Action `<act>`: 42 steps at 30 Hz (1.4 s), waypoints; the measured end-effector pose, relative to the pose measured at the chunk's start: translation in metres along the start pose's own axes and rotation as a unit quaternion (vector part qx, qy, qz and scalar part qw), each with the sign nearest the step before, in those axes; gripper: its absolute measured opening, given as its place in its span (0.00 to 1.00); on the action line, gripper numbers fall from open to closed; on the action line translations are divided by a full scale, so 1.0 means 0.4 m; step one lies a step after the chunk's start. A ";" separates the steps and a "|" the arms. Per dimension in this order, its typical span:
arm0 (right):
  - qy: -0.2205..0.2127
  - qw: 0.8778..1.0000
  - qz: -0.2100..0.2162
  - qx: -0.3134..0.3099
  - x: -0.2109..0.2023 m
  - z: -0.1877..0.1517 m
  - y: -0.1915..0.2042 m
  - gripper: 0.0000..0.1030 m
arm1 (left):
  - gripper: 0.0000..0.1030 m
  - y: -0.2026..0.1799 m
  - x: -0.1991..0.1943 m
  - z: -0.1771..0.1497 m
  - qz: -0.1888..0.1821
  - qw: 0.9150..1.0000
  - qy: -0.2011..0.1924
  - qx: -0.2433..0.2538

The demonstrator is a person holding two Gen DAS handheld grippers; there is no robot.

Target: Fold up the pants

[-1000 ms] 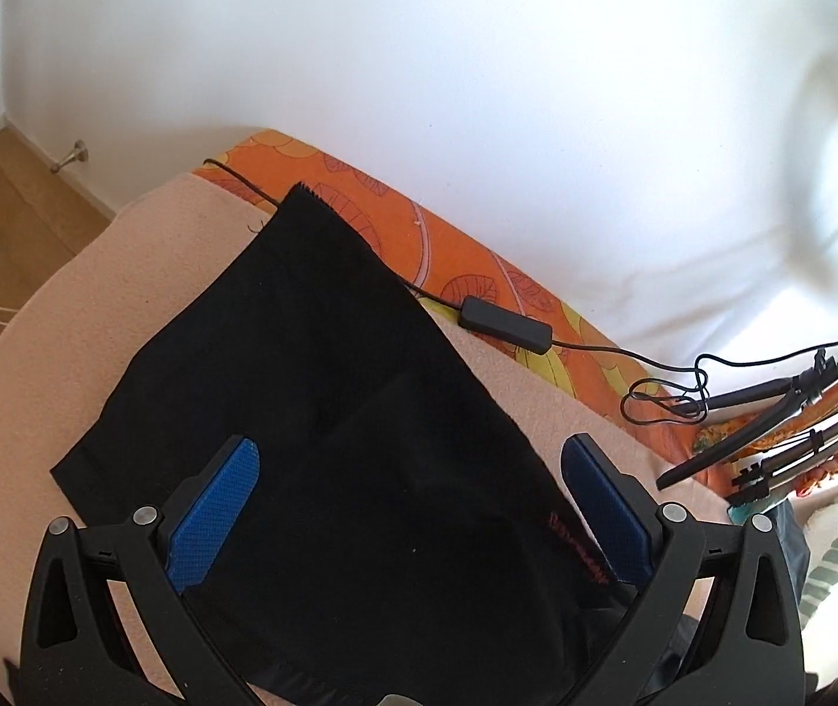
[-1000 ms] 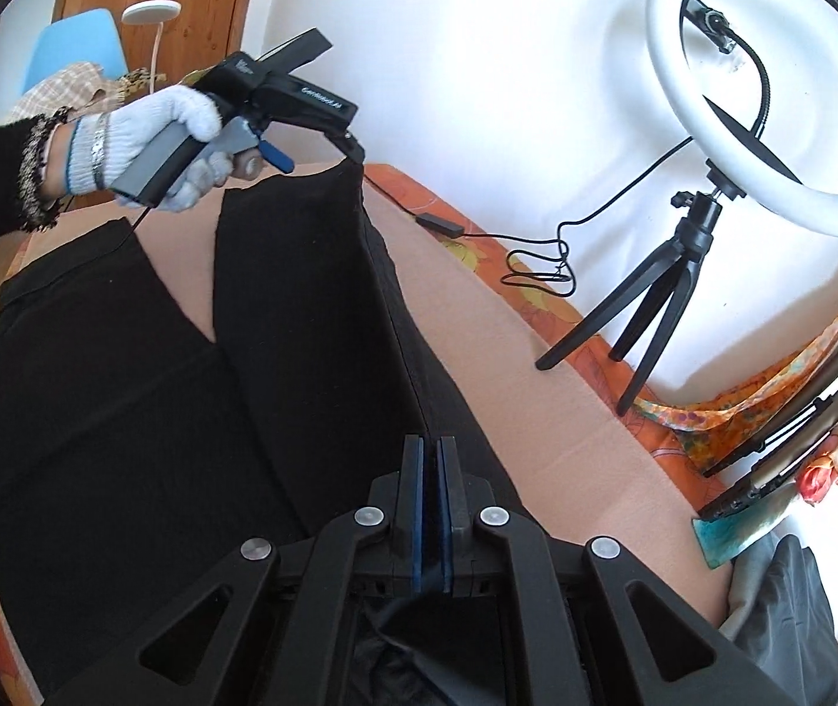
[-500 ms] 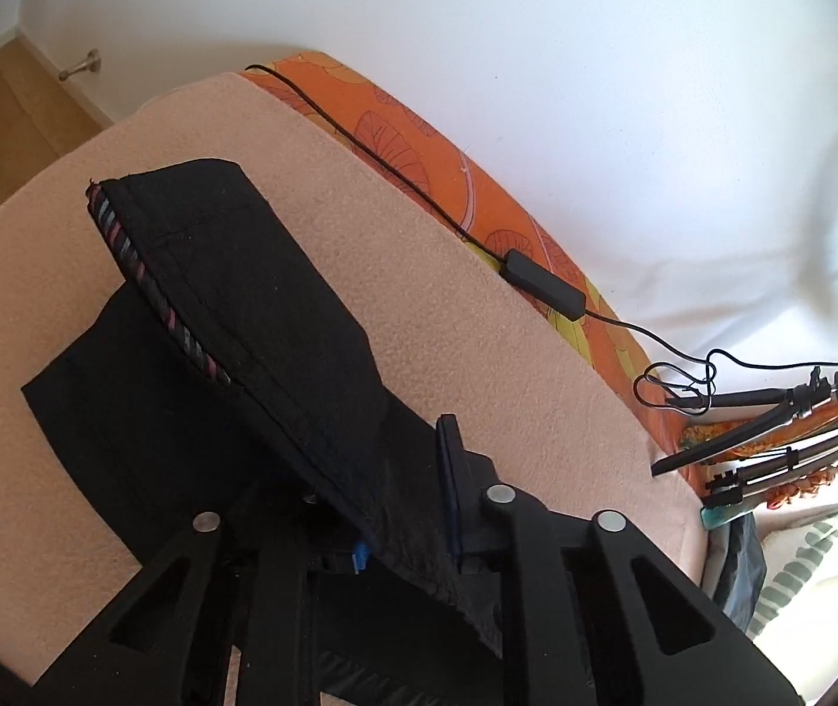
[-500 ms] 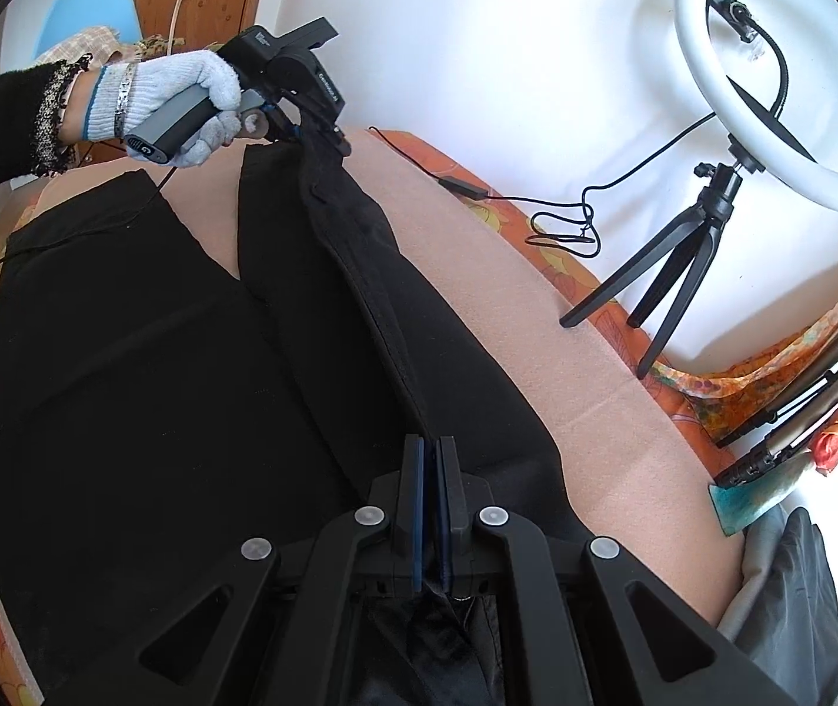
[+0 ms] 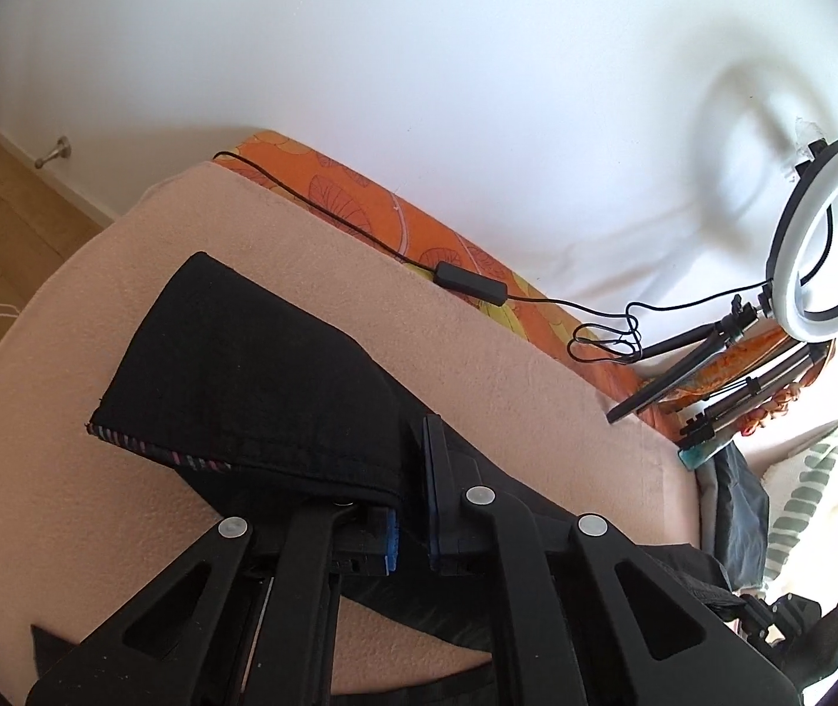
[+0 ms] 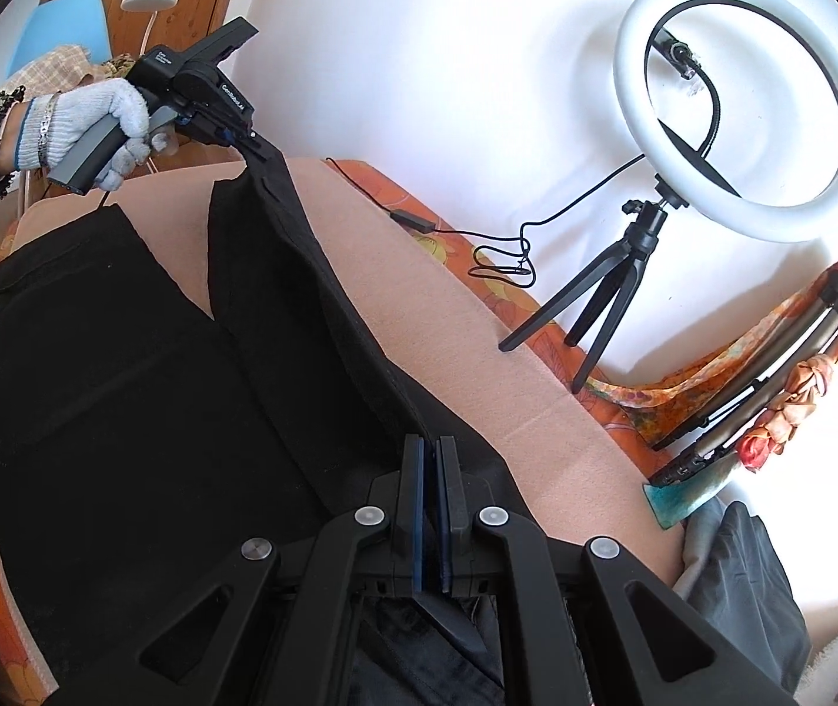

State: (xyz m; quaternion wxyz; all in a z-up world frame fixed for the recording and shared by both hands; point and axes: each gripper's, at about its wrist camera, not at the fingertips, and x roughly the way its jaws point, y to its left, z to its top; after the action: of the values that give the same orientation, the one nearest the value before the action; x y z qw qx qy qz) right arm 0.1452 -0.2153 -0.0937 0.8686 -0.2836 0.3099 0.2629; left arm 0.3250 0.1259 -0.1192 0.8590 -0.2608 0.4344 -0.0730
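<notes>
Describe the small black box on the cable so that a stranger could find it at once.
Start at the large white ring light on its black tripod beside the white wall. Follow its thin black cable to the orange patterned sheet along the edge of the peach blanket. The small flat black rectangular box sits inline there, the only solid block on that cable.

Peach fleece blanket (image 6: 466,317) spread over an orange leaf-print sheet (image 6: 413,206). On the blanket, black fabric pants (image 6: 142,388), one leg raised off it. Along the sheet's far edge, a thin black cable with inline box (image 5: 468,281); black tripod of white ring light (image 6: 601,300) standing there too.
</notes>
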 end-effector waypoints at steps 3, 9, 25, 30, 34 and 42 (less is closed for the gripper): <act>-0.003 1.000 -0.006 0.000 -0.039 -0.003 0.019 0.01 | 0.05 -0.009 -0.044 -0.022 -0.001 1.000 -0.006 0.005; -0.013 1.000 -0.014 -0.010 -0.153 -0.010 0.075 0.01 | 0.04 -0.025 -0.159 -0.081 -0.013 1.000 -0.025 0.013; 0.005 0.999 0.035 -0.020 -0.299 -0.131 0.265 0.01 | 0.04 0.059 -0.352 -0.432 0.010 0.999 -0.047 -0.025; 0.037 0.998 0.047 -0.026 -0.299 -0.186 0.307 0.01 | 0.04 0.101 -0.342 -0.543 0.003 0.997 -0.041 -0.058; 0.067 0.996 0.058 -0.029 -0.275 -0.217 0.333 0.01 | 0.04 0.133 -0.324 -0.596 0.003 0.996 -0.035 -0.080; 0.092 0.993 0.056 -0.049 -0.244 -0.227 0.369 0.01 | 0.17 0.242 -0.319 -0.620 -0.017 0.985 -0.045 -0.163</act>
State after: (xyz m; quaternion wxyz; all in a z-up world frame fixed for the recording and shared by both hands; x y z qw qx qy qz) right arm -0.0489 -0.1989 -0.1340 0.8052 -0.3314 0.3906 0.2988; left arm 0.0424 0.1582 -0.1990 0.8220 -0.4083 0.3969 -0.0042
